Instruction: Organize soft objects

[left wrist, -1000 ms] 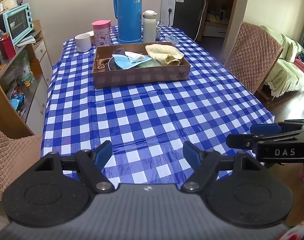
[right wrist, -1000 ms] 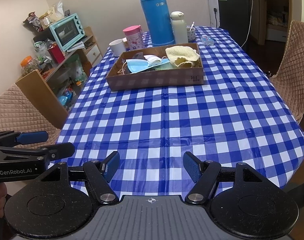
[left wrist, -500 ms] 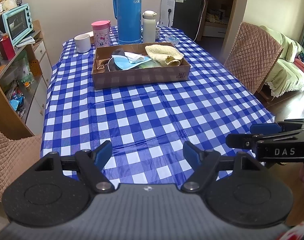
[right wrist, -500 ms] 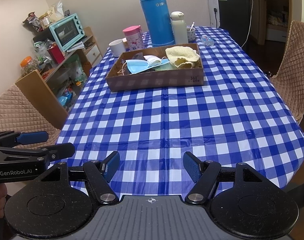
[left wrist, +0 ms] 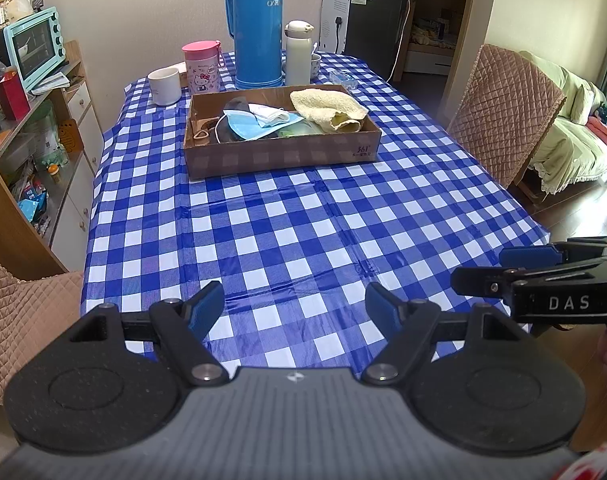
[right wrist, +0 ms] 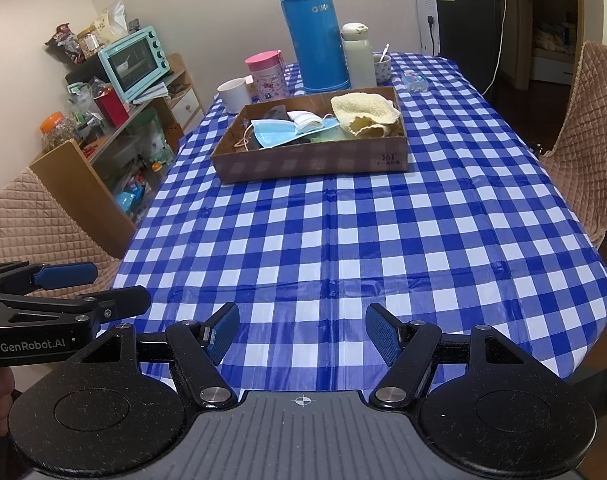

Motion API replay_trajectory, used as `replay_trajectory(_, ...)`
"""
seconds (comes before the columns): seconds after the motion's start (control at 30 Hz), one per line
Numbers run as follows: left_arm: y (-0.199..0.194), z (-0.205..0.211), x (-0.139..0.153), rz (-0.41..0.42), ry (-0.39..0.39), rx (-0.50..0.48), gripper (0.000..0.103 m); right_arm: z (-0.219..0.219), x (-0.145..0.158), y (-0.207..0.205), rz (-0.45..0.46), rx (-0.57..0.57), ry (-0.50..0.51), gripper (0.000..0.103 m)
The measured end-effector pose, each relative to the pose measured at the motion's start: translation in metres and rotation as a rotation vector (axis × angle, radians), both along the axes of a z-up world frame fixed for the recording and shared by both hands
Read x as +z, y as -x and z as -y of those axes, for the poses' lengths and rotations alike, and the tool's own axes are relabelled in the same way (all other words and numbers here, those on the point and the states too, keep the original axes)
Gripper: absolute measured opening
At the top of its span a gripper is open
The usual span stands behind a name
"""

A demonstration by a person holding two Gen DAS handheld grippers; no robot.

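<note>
A shallow cardboard box (left wrist: 283, 156) (right wrist: 311, 164) sits at the far half of the checked table. In it lie a cream towel (left wrist: 327, 110) (right wrist: 363, 114), a blue face mask (left wrist: 251, 126) (right wrist: 279, 134), a white mask (left wrist: 267, 112) (right wrist: 305, 118) and darker items. My left gripper (left wrist: 293, 306) is open and empty over the table's near edge; it also shows at the left of the right wrist view (right wrist: 91, 288). My right gripper (right wrist: 301, 330) is open and empty beside it, and shows at the right of the left wrist view (left wrist: 479, 270).
Behind the box stand a tall blue thermos (left wrist: 257, 24), a white flask (left wrist: 297, 52), a pink cup (left wrist: 201, 66) and a white mug (left wrist: 165, 86). A shelf with a teal oven (left wrist: 33, 46) lines the left. Quilted chairs (left wrist: 503, 108) flank the table.
Both grippers stay open and empty. The left wrist view has shifted very slightly; nothing on the table moved.
</note>
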State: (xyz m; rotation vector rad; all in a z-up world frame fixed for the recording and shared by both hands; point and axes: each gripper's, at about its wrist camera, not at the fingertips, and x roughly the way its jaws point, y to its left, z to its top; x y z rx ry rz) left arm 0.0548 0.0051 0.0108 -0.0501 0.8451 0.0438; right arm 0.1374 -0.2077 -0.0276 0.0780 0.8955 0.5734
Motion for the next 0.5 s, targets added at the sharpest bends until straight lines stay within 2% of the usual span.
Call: replay_trajectory(0.5, -0.0004, -0.0007, -0.0003, 0.0, 0.0, -0.001, 0.076, -0.0009, 0.0, -0.0008, -0.001, 0.0, 0.001, 0.07)
